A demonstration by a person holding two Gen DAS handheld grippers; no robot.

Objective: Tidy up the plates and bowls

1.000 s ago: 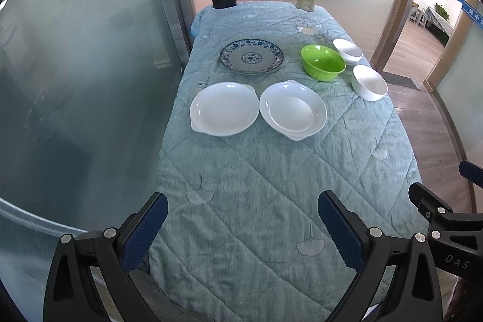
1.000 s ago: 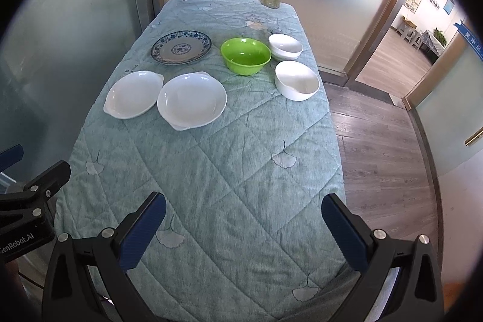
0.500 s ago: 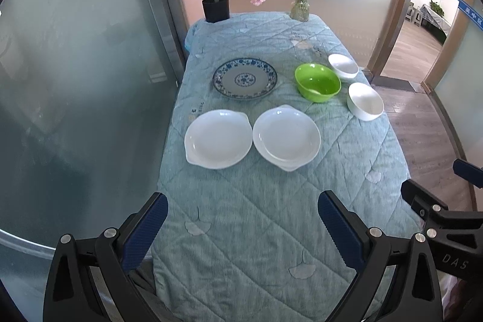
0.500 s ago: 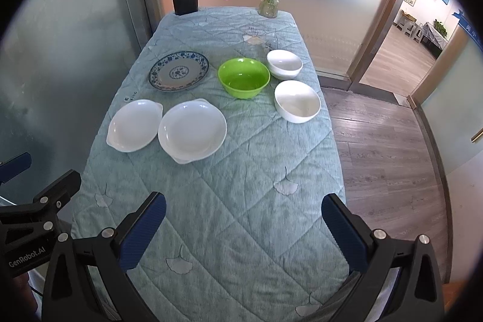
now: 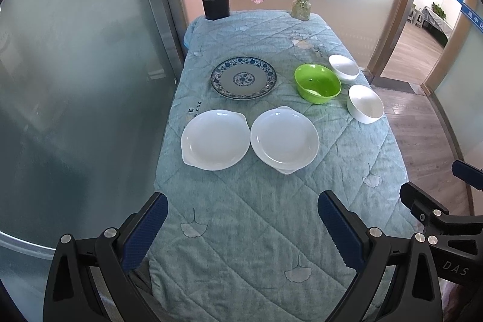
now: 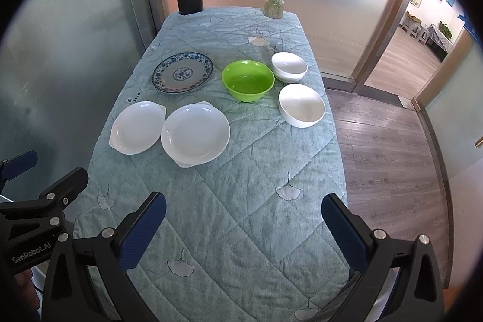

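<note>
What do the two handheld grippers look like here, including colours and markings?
Both are black frames with silver screw heads and two fingers faced with ribbed dark-blue pads. The left gripper carries white "GenRobot.AI" lettering on its body; the right gripper shows "DAS". No cables or sleeves show.

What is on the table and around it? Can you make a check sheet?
Surface: table under a quilted teal cloth, leaf prints.
Job's things: blue patterned plate; two white plates side by side; green bowl; near white bowl; far white bowl. The right white plate seems to sit on another dish.
Clutter: potted pink blossom tree; glass vase of flowers, both at the far end.
Grippers: left claw and right claw open, empty.
Cables: nothing seen.
Surroundings: frosted glass wall, wood floor, open doorway.
</note>
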